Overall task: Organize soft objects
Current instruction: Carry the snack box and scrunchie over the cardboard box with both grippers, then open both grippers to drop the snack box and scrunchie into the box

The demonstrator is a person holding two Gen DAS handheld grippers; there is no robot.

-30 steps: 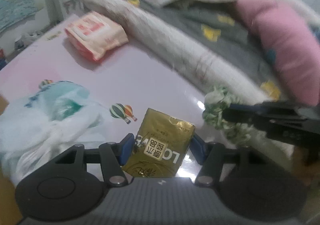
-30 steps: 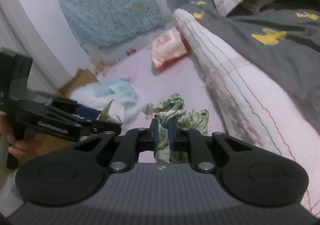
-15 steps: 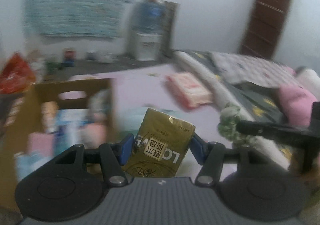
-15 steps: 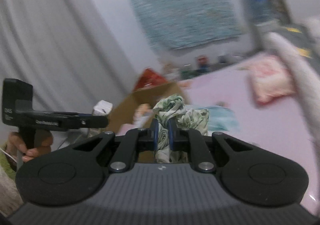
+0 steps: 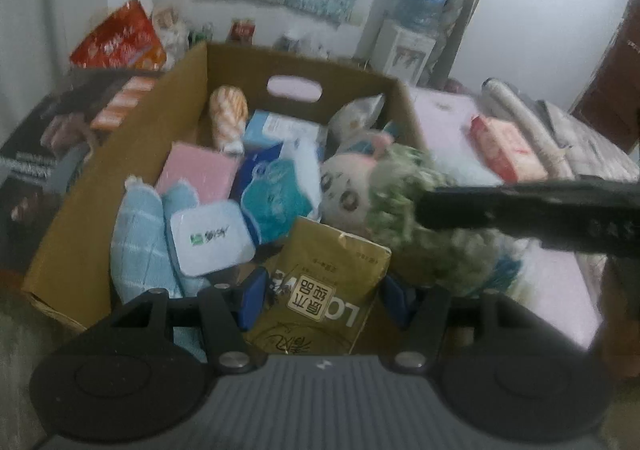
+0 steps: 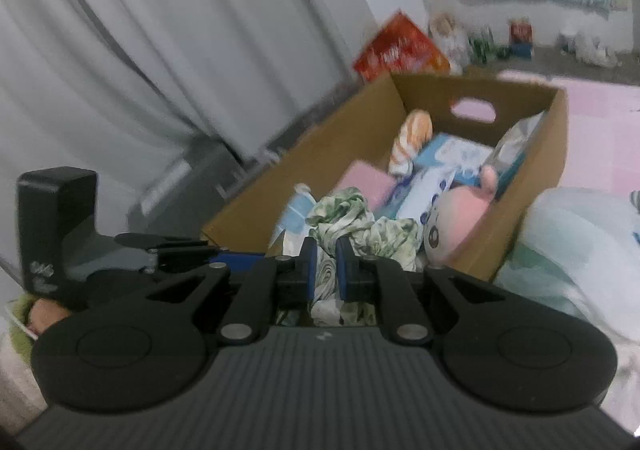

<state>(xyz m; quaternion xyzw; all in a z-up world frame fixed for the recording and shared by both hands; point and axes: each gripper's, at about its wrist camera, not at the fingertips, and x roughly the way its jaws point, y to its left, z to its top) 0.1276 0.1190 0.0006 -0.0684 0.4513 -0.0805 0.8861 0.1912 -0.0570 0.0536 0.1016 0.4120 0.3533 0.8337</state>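
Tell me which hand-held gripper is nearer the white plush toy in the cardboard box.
Right. The right hand-held gripper, shut on the green patterned cloth, hangs right beside the white plush toy. The left hand-held gripper, holding the gold packet, sits further back by the box's near edge.

Both grippers alike: left gripper and right gripper have a grey ribbed body with small white logo, black linkage arms over round black discs, silver pivot screws, blue finger pads. Black boxy handle block with faint white markings on the left one. Green sleeve cuff at frame edge.
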